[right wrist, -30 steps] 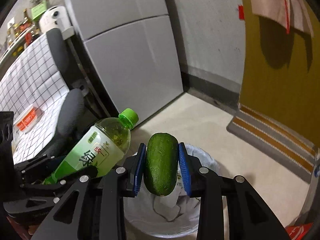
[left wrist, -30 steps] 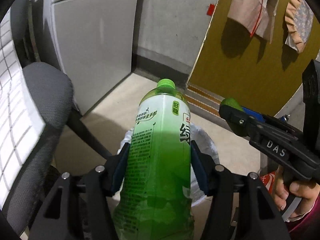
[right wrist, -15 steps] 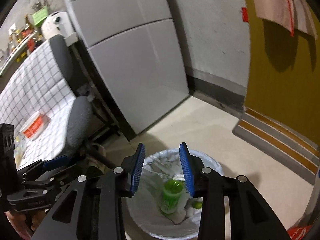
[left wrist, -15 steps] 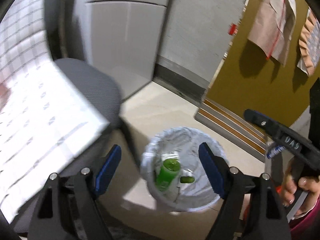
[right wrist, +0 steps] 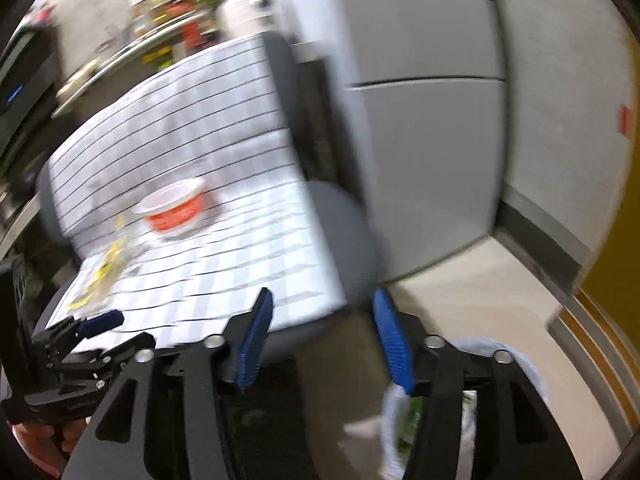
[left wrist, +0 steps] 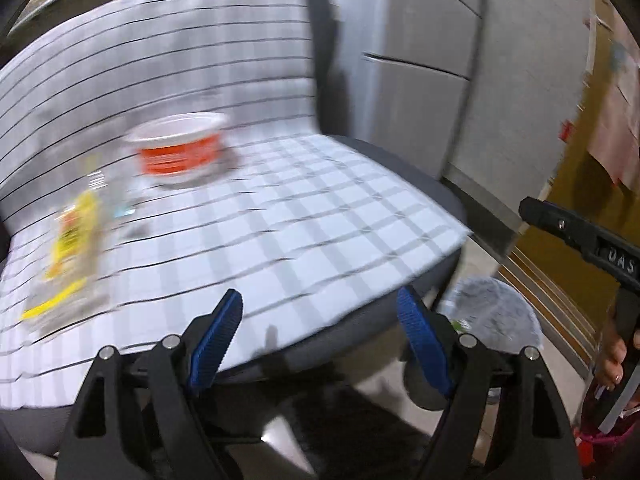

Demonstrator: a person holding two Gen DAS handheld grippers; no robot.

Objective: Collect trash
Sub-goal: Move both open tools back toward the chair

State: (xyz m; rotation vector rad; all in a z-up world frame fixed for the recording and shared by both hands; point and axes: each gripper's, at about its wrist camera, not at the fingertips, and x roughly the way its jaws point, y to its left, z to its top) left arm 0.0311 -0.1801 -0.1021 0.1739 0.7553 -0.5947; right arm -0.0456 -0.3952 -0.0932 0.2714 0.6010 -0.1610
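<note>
Both views have swung off the bin and onto the chair [left wrist: 360, 216], its seat and back draped in a soft white checked cloth [left wrist: 280, 220], dark grey padding showing at the edges. A second ago a green bottle and a cucumber sat pinched in the grippers over the bin; now both are dropped, so two pieces are dealt with and the hunt turns to what's left on the seat.

The trash bin [left wrist: 504, 312], round with a crinkly white liner, sits on the floor beside the chair, something green just visible inside it in the right wrist view.

Left gripper [left wrist: 320, 340]: ribbed blue pads spread wide, nothing between them. Right gripper [right wrist: 326, 344]: also spread and empty.

Remaining trash on the seat: a round red-and-white tub [left wrist: 178, 146], rigid-looking, and nearer the left edge a blurred clear-and-yellow wrapper [left wrist: 68, 248], probably thin crinkly plastic.
</note>
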